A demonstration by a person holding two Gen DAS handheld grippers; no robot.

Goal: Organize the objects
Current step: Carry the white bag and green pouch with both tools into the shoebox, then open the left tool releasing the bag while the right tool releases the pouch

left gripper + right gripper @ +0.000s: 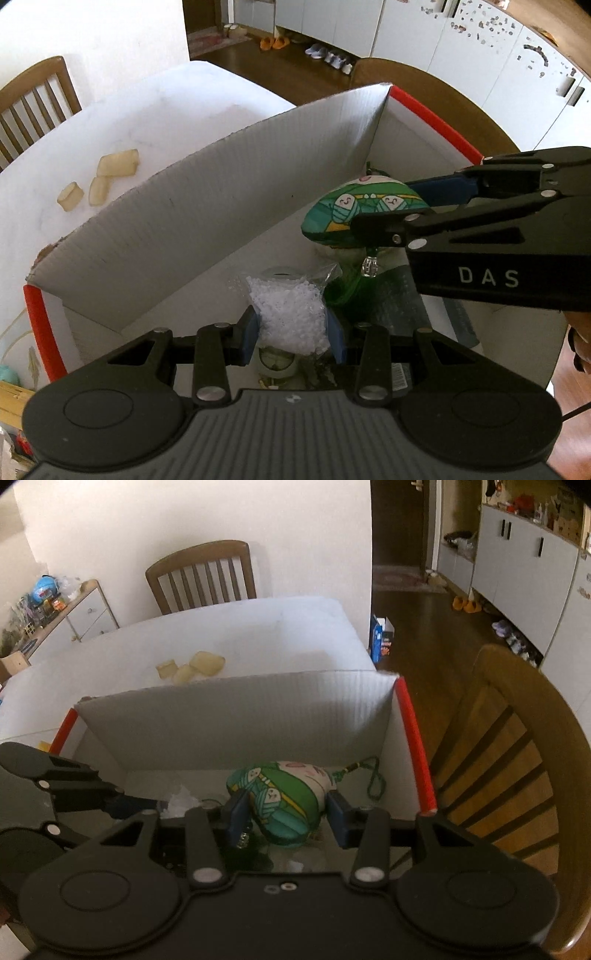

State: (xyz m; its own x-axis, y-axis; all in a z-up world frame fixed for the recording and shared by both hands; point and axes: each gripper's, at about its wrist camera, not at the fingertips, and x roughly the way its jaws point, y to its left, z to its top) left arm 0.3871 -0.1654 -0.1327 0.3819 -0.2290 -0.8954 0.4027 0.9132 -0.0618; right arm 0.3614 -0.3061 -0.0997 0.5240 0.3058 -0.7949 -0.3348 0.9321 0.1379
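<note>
A white cardboard box (pixel 207 206) with red edges stands on the white table; it also shows in the right wrist view (pixel 236 720). My left gripper (pixel 293 334) is shut on a clear bag of white beads (pixel 288 314) inside the box. My right gripper (pixel 288 814) is shut on a green patterned fabric pouch (pixel 280 797) with a green cord, held over the box; that pouch (pixel 351 210) and the right gripper (pixel 391 206) show in the left wrist view. The left gripper (pixel 162 805) shows at the left of the right wrist view.
Several yellowish translucent pieces (pixel 107 177) lie on the table (pixel 147 110) beyond the box, also in the right wrist view (pixel 195 664). Other items lie on the box bottom. Wooden chairs (pixel 201 576) stand at the far side and right (pixel 517 757).
</note>
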